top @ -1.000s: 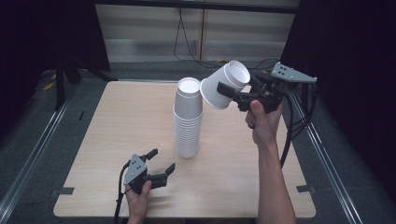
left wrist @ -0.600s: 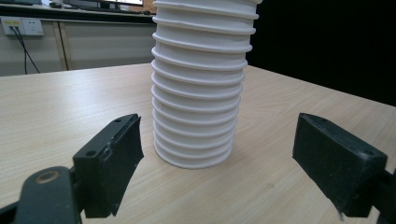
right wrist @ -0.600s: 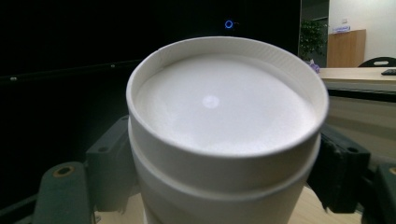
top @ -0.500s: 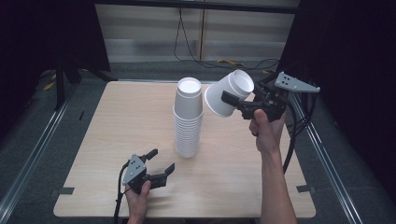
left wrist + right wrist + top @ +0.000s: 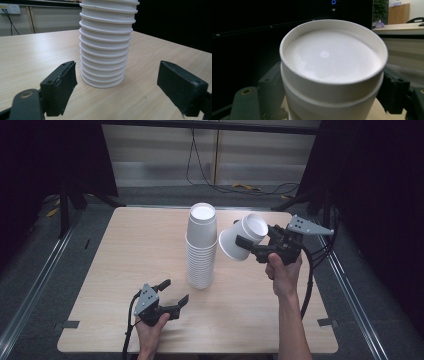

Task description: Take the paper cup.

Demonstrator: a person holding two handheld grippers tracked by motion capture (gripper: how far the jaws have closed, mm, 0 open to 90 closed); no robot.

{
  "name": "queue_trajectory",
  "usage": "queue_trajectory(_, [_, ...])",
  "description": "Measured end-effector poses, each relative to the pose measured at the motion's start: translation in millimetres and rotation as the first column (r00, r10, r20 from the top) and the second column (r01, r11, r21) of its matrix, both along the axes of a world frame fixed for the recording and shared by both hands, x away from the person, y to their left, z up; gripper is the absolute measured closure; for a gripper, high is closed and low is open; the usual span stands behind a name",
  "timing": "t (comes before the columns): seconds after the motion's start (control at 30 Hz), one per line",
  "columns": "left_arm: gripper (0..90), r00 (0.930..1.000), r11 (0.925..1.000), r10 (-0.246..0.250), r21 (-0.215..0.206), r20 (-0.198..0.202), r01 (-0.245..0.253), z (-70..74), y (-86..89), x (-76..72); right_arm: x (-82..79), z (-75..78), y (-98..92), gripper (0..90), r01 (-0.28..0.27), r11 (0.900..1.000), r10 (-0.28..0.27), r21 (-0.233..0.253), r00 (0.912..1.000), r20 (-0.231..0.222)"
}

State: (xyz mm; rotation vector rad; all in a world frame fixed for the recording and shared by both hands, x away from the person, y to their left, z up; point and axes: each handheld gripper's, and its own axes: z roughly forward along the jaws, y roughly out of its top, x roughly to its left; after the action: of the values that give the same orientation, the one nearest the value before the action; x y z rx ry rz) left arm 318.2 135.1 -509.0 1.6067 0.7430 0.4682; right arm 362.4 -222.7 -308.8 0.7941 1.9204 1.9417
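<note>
One cup (image 5: 243, 237): came down and away from the stack (image 5: 201, 247), toward 3 o'clock (pulled free).
Right gripper (image 5: 248, 243): jaws squeeze it.
Left gripper (image 5: 173, 293): jaws wide, empty.

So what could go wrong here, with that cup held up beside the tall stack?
The right tool holds a single cup tilted in the air, close to the stack of cups. A bump could topple the stack, since it is tall and narrow. The left tool sits open on the table, apart from the stack, so nothing steadies it. A tight squeeze may also dent the cup.
</note>
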Motion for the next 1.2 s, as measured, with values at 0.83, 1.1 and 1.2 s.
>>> queue_trajectory(0.83, [15.9,0.9794,0.9802,-0.198,0.014,0.038,0.198,27.3,-15.5,-2.4,-10.5,-58.1,20.8,21.4,-0.081,0.997,0.080,-0.011,0.9921,-0.097])
queue_trajectory(1.1, [15.5,0.9663,0.9676,-0.252,-0.003,0.054,0.252,31.5,-19.1,-3.9,-15.4,-77.3,34.3,21.4,-0.135,0.990,0.130,-0.034,0.9833,-0.128])
queue_trajectory(1.2, [15.5,0.9579,0.9588,-0.283,-0.004,0.045,0.284,33.5,-20.2,-3.8,-16.6,-83.2,37.3,21.5,-0.144,0.989,0.138,-0.037,0.9808,-0.138])
